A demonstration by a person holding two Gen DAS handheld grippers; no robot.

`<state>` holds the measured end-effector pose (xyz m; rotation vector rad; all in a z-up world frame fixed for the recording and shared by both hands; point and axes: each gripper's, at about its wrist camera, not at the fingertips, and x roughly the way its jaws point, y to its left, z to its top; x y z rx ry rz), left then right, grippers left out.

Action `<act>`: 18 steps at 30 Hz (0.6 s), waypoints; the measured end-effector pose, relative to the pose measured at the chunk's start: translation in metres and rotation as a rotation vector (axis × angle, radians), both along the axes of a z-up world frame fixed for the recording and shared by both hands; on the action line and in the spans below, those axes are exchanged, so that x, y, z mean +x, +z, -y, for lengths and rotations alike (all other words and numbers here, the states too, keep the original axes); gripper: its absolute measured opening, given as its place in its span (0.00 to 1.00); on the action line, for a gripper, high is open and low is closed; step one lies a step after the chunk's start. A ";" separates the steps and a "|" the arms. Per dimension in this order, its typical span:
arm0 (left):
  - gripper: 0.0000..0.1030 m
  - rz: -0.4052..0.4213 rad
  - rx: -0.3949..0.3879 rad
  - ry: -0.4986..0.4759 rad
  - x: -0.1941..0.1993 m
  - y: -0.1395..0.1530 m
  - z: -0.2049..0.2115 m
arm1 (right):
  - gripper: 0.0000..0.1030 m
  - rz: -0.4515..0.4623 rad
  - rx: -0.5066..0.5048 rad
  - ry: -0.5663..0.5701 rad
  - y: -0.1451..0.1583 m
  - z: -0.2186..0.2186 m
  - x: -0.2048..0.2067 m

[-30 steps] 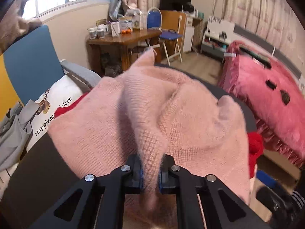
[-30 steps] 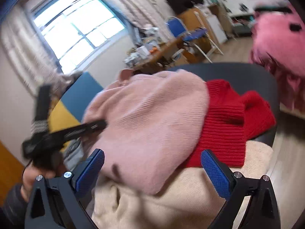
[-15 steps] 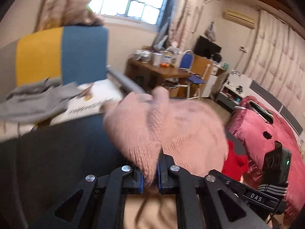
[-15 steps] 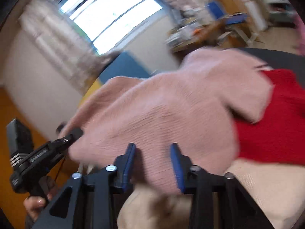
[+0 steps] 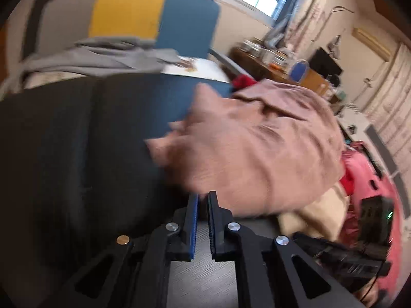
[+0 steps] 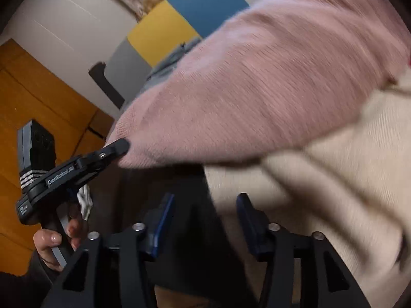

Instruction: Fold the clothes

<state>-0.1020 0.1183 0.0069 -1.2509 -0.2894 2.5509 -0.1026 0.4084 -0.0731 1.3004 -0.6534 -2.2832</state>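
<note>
The sweater [image 5: 257, 148] lies draped over a heap of clothes on the table [image 5: 64, 154], its near edge at the tips of the left gripper [image 5: 203, 200]. Under it, nearer and to the right, lies a second garment [image 6: 321, 179], and a third piece [image 5: 244, 80] shows at the heap's far edge. Left of the heap the table is bare. Behind the table stands a chair [image 5: 159, 20] with a garment [image 5: 102, 56] laid on its seat. Far right of the chair stands a desk [image 5: 267, 61], and a bed [image 5: 370, 179] lies at the right.
</note>
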 end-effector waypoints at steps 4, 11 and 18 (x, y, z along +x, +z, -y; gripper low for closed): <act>0.05 0.003 0.008 0.105 0.024 0.000 0.054 | 0.57 -0.023 0.017 -0.002 0.004 0.007 0.009; 0.24 -0.002 0.026 0.119 -0.043 0.012 0.062 | 0.68 -0.133 0.062 -0.029 0.038 0.016 0.018; 0.26 0.129 -0.017 0.025 -0.119 -0.033 0.023 | 0.83 -0.293 0.348 0.112 0.075 0.060 0.020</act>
